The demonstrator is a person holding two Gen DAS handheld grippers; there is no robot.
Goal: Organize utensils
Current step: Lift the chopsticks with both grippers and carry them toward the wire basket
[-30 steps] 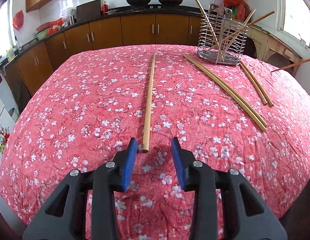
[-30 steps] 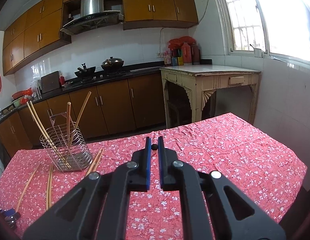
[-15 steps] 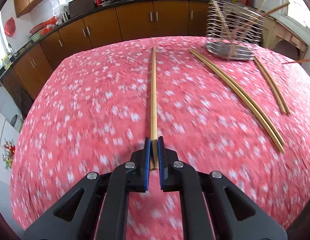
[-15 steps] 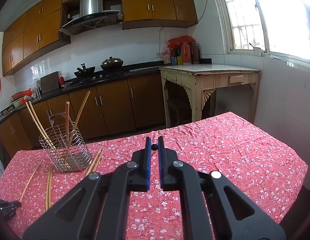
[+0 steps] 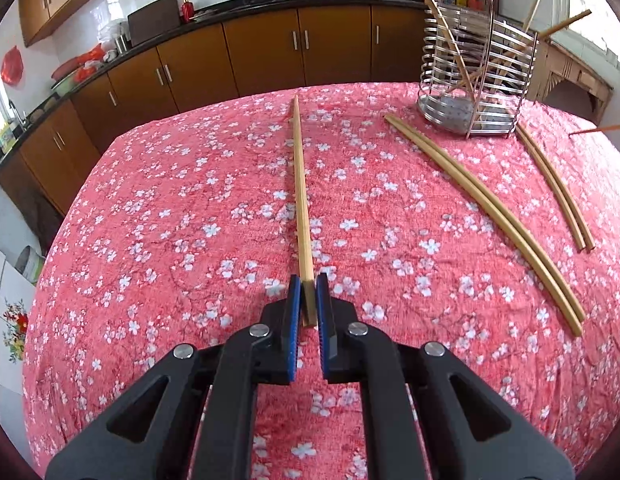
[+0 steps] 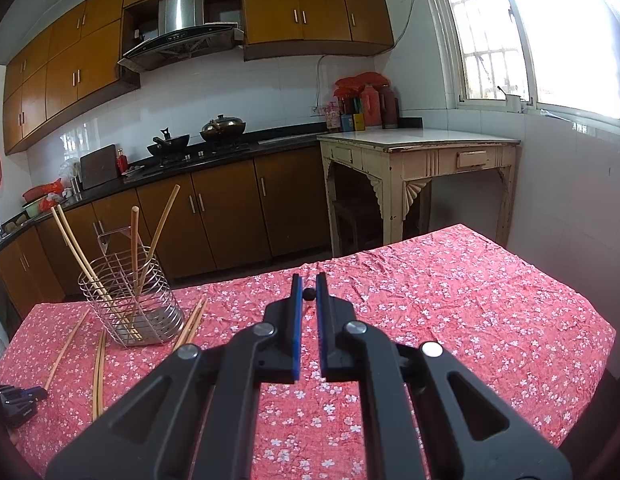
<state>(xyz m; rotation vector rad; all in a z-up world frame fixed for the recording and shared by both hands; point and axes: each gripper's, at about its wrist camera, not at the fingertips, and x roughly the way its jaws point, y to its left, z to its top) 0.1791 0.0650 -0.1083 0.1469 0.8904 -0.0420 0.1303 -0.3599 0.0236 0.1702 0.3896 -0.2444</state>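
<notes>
My left gripper [image 5: 304, 285] is shut on the near end of a long bamboo chopstick [image 5: 300, 184] that points away over the pink flowered tablecloth [image 5: 169, 220]. A wire utensil holder [image 5: 476, 76] with several chopsticks in it stands at the far right; it also shows in the right wrist view [image 6: 131, 300]. A pair of chopsticks [image 5: 482, 216] and a second pair [image 5: 550, 184] lie flat near it. My right gripper [image 6: 305, 284] is shut and empty above the table [image 6: 450, 312], well right of the holder.
Brown kitchen cabinets [image 5: 261, 52] and a black counter with pots run behind the table. A cream side table [image 6: 418, 168] stands under the window at the right. The table's edges fall away on the left and far sides.
My left gripper has moved forward and shut on the single chopstick's near end, then lifted its near end slightly. The right gripper has hardly moved.
</notes>
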